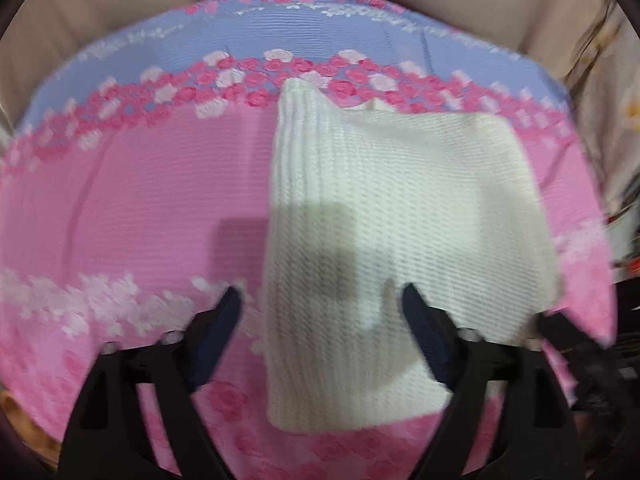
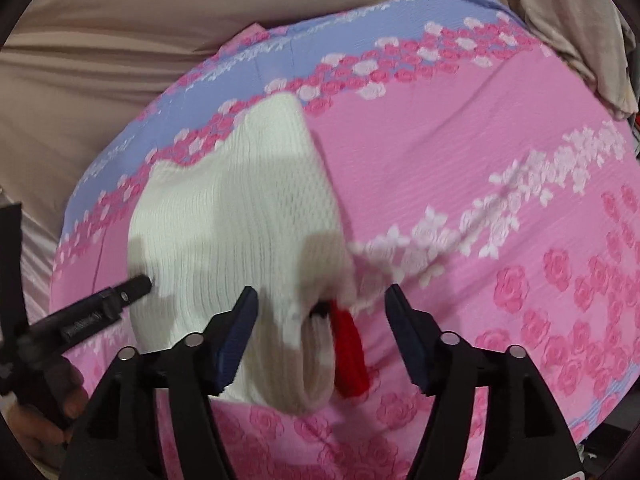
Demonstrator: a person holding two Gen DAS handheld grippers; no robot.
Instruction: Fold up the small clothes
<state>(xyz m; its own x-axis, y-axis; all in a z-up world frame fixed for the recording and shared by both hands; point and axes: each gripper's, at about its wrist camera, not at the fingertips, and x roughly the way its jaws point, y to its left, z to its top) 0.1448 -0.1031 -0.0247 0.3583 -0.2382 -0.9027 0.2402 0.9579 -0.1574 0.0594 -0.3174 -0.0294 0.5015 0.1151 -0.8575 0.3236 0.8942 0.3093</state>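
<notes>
A small white knitted garment (image 1: pixel 384 216) lies folded on a pink and blue flowered cloth (image 1: pixel 132 200). In the left wrist view my left gripper (image 1: pixel 320 300) is open just above its near part, with nothing between the fingers. The right wrist view shows the same garment (image 2: pixel 240 220), with a red piece (image 2: pixel 350 352) showing at its near edge. My right gripper (image 2: pixel 322 300) is open over that near edge and holds nothing. The left gripper's finger (image 2: pixel 120 294) reaches in from the left and its tip meets the garment's left side.
Beige sheet (image 1: pixel 120 8) surrounds the flowered cloth at the back. A light patterned fabric (image 2: pixel 580 28) is bunched at the far right. A hand (image 2: pixel 44 412) holds the left tool at the lower left of the right wrist view.
</notes>
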